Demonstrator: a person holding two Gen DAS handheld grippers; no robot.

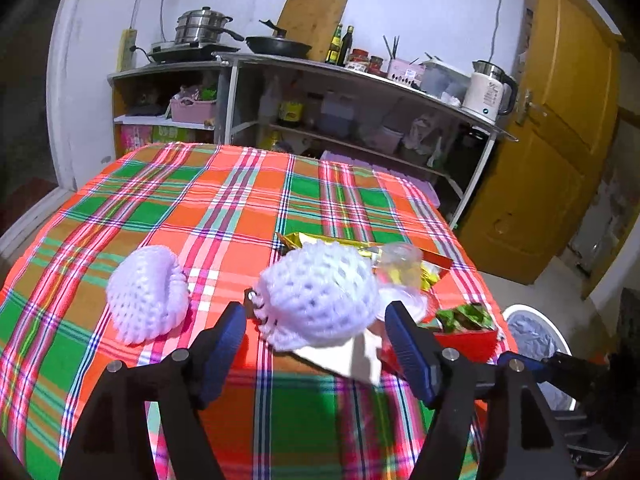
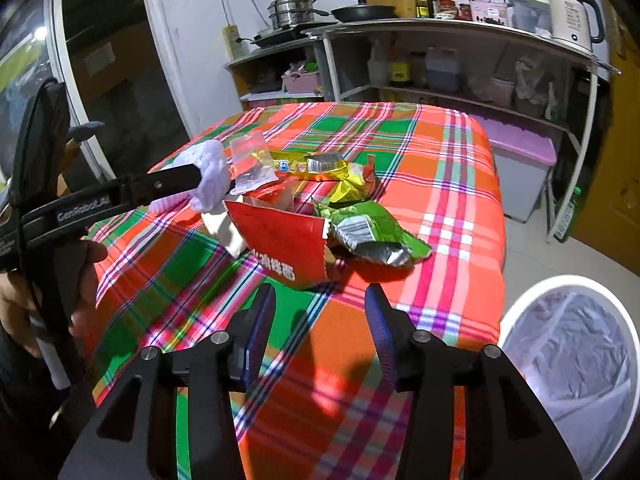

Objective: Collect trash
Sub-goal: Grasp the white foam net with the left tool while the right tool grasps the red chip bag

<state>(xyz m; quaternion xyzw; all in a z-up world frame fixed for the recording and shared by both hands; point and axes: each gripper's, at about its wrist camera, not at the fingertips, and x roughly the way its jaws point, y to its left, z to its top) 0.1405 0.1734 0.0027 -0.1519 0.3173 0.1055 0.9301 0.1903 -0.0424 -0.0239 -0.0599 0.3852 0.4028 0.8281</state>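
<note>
While both claws hover over the plaid table, the trash lies as follows.

Table (image 2: 440, 184): covered in orange, green and pink checked cloth; fills the middle of both views.
Left gripper (image 1: 316, 344): blue-padded jaws spread wide, nothing pressed between them; a white foam fruit net (image 1: 320, 296) sits just ahead of the gap.
Second foam net (image 1: 148, 296): white mesh, left of centre in the left wrist view, apart from the first.
Right gripper (image 2: 320, 332): jaws apart, empty, low centre of its view.
Red wrapper (image 2: 284, 244): torn open, white lettering, just beyond the right jaws.
Green packet (image 2: 372, 232): crumpled, silver lining showing, touching the red wrapper's right side.
Yellow wrapper (image 2: 320, 168): glossy, lying behind them.
Clear plastic cup (image 2: 252, 160): tilted, beside the foam net.
Bin (image 2: 572, 356): white rim, plastic liner, lower right, off the table.
</note>
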